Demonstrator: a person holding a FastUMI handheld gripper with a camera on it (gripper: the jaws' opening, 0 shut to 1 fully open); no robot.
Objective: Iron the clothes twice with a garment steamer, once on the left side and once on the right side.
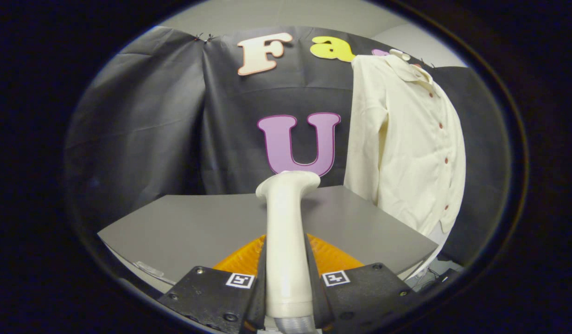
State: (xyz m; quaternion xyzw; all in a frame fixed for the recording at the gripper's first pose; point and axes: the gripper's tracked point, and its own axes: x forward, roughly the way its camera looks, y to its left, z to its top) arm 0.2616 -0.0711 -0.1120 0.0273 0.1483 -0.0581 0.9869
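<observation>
Gripper view: fingers clamped on steamer above grey surface; cream shirt hanging ahead, off right. Risk: head snagging buttons, or steamer slipping if tilted.

We observe a black cloth wall across the back of the frame, creased in vertical folds and pinned at the upper left. Above it, at top centre, runs a pale plain wall. A grey table occupies the lower middle, evenly lit.
</observation>
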